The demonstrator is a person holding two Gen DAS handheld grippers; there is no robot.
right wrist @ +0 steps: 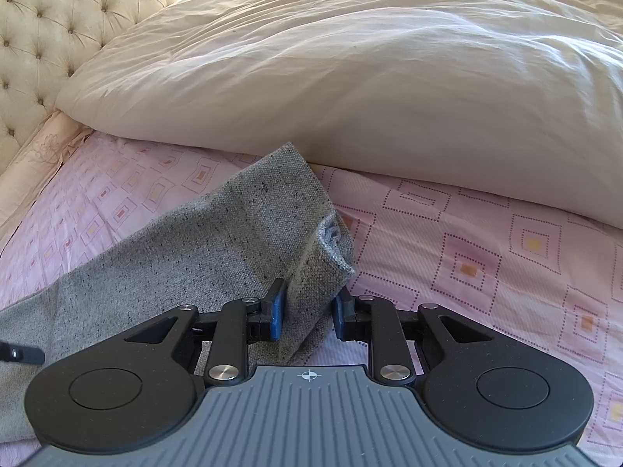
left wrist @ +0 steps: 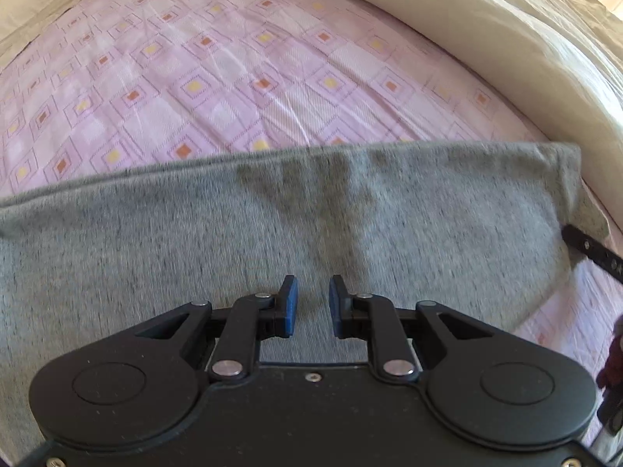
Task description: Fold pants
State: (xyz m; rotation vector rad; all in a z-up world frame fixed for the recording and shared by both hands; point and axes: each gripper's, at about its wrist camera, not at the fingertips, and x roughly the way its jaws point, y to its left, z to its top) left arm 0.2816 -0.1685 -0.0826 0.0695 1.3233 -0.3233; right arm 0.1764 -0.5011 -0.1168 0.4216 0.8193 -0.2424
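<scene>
Grey knit pants [left wrist: 272,233] lie folded on a pink patterned bedsheet [left wrist: 194,78]. My left gripper [left wrist: 313,299] hovers over the middle of the pants, jaws a little apart and holding nothing. In the right wrist view the pants [right wrist: 194,257] run from lower left to a lifted corner. My right gripper [right wrist: 309,303] has that thick corner of the pants between its blue pads [right wrist: 277,311] and holds it raised off the sheet [right wrist: 467,253]. One finger of the right gripper [left wrist: 592,253] shows at the pants' right edge in the left wrist view.
A large cream duvet [right wrist: 350,78] lies heaped just beyond the pants, also seen along the right in the left wrist view [left wrist: 506,39]. A tufted cream headboard [right wrist: 58,39] stands at the far left. Pink sheet stretches beyond the pants.
</scene>
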